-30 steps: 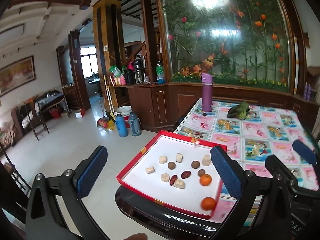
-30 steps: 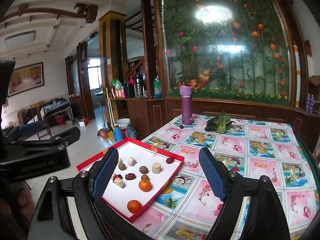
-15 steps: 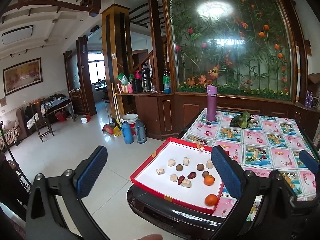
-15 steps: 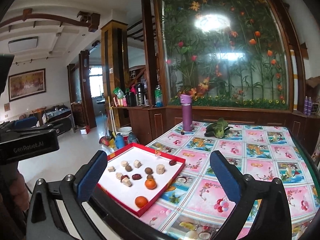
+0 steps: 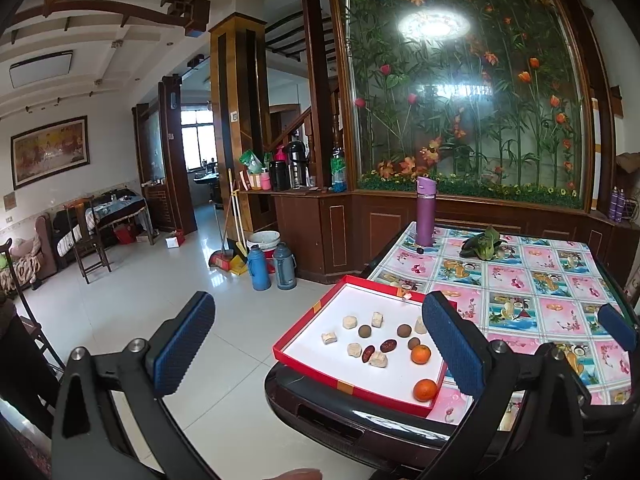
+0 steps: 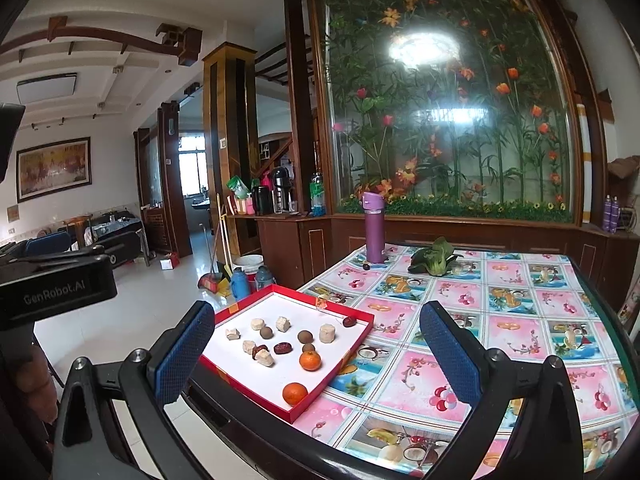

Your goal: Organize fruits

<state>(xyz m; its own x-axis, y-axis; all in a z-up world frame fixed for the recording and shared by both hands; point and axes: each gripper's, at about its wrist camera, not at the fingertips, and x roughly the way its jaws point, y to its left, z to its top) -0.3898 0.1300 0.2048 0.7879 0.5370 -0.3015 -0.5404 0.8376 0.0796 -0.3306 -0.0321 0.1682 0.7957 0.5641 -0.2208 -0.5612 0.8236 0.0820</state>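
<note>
A red tray (image 5: 344, 386) with a white floor lies on the table's near left corner. Two oranges (image 5: 421, 354) (image 5: 425, 389) sit on its right side. Beside them are dark red jujubes (image 5: 388, 345), brown round fruits (image 5: 364, 331) and pale chunks (image 5: 349, 322). My left gripper (image 5: 318, 344) hangs open and empty, short of the table over the floor. My right gripper (image 6: 318, 356) is also open and empty, held back from the tray (image 6: 340, 364) and its oranges (image 6: 310, 361). One jujube (image 6: 348, 321) rests in the tray's far corner.
A purple bottle (image 6: 374, 228) and a green leafy vegetable (image 6: 434, 260) stand at the far end of the floral tablecloth (image 6: 500, 320). Two thermos flasks (image 5: 272, 270) and a broom are on the tiled floor to the left. The left gripper's body (image 6: 60, 288) shows at the left edge.
Both grippers have drawn back and up from the table, so the tray looks smaller and farther. The right gripper's fingers spread wider than one second ago.
</note>
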